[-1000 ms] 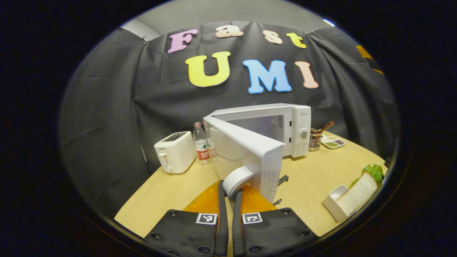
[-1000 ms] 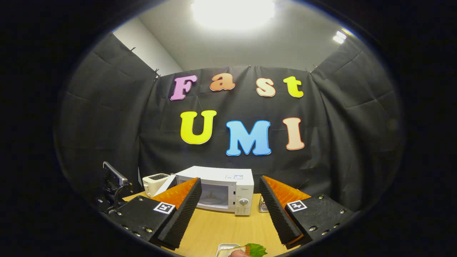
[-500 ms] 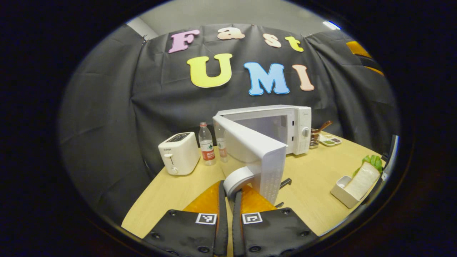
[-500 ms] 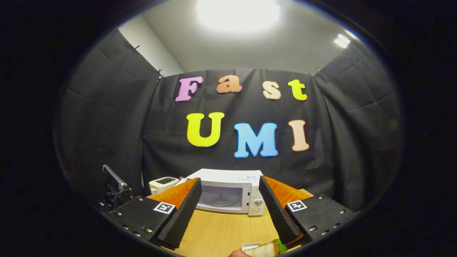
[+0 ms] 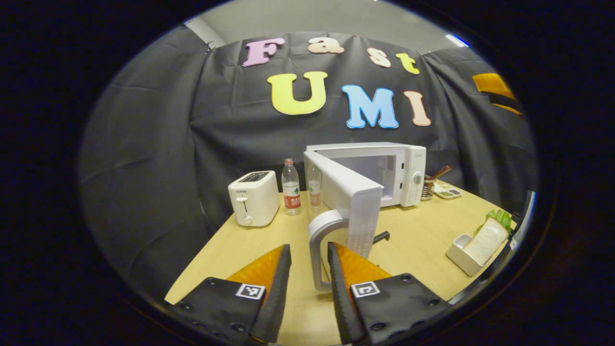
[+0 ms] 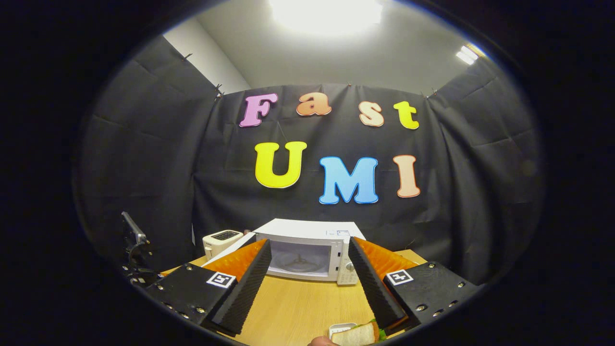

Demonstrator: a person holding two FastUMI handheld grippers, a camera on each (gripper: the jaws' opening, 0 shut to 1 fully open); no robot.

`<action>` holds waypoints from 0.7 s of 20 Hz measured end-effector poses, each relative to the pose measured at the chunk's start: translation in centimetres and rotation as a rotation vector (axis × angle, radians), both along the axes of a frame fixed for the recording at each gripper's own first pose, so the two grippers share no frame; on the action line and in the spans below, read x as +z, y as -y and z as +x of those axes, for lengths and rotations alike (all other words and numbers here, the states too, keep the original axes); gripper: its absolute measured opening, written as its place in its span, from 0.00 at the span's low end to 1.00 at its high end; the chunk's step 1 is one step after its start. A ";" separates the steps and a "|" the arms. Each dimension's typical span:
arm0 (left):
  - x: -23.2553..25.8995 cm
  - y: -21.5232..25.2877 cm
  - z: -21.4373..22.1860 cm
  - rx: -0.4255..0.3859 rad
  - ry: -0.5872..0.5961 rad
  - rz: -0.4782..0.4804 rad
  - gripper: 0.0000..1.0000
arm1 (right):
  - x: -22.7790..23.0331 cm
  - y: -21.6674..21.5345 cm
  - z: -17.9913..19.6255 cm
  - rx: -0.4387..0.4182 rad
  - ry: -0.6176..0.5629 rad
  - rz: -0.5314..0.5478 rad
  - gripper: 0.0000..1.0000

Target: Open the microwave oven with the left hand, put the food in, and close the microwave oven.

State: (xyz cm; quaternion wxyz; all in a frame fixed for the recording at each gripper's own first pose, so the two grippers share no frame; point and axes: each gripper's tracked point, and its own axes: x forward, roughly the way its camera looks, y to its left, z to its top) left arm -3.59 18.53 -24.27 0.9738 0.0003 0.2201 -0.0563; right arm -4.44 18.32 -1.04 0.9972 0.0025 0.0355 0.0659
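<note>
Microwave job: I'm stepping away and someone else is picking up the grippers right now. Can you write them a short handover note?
Left gripper: open, fingers either side of the door handle, not pressing on it.
Right gripper: open, holding nothing, facing the microwave.
Things: the microwave door is swung wide open and the cavity looks empty. The sandwich sits in its white tray on the table, to the microwave's right in the left gripper view.
Done: door opened.
Left: pick up the sandwich, put it inside, close the door.
</note>
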 end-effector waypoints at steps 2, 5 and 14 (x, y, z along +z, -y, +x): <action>1.6 -0.6 -1.0 0.046 0.021 -0.013 0.82 | -0.4 1.1 0.4 0.005 -0.014 -0.009 0.98; 5.6 -1.0 -1.7 0.114 0.083 -0.005 1.00 | -1.6 3.3 1.1 0.010 -0.059 -0.005 0.98; 18.7 3.1 -1.3 0.154 0.305 -0.028 0.99 | -9.0 10.0 2.7 0.034 -0.312 0.045 0.98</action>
